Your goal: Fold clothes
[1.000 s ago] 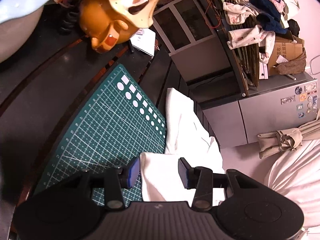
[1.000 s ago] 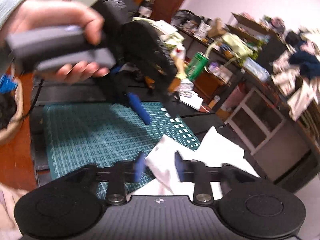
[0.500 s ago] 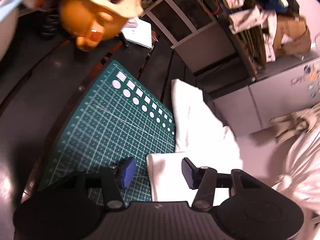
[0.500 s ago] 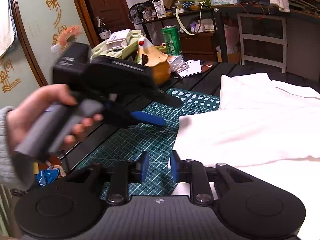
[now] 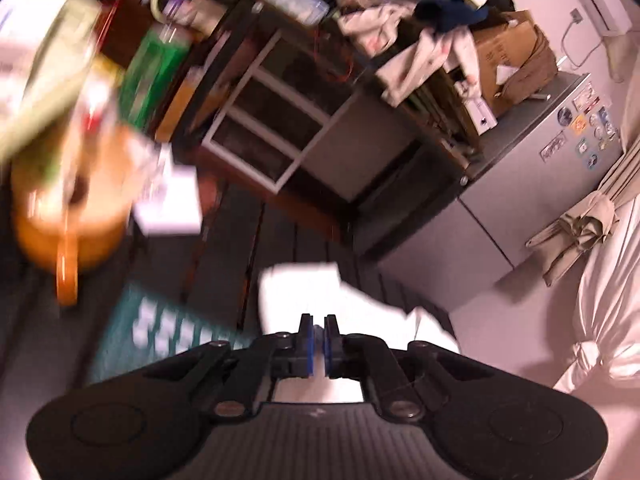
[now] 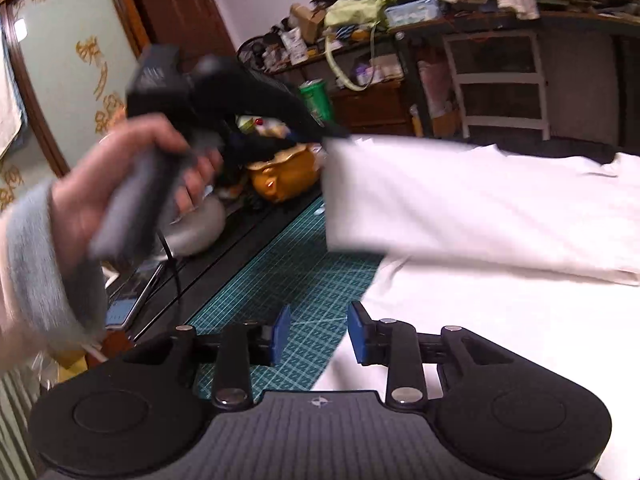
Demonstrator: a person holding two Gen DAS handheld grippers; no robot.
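Garment: white cloth (image 6: 500, 216) is spread on the bench (image 5: 224, 248), over the green mat (image 6: 288, 280).
Left tool (image 5: 319, 346): closed on the cloth's raised edge.
Right tool (image 6: 316, 332): opening, nothing pinched; cloth edge lies at its 3 o'clock.

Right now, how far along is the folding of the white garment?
Early to midway. The white garment lies spread on the table over the green mat. In hand: the left gripper is closing on one edge, lifted off the table. The right gripper is opening, nothing pinched. Left: laying the flap down and any further folds.
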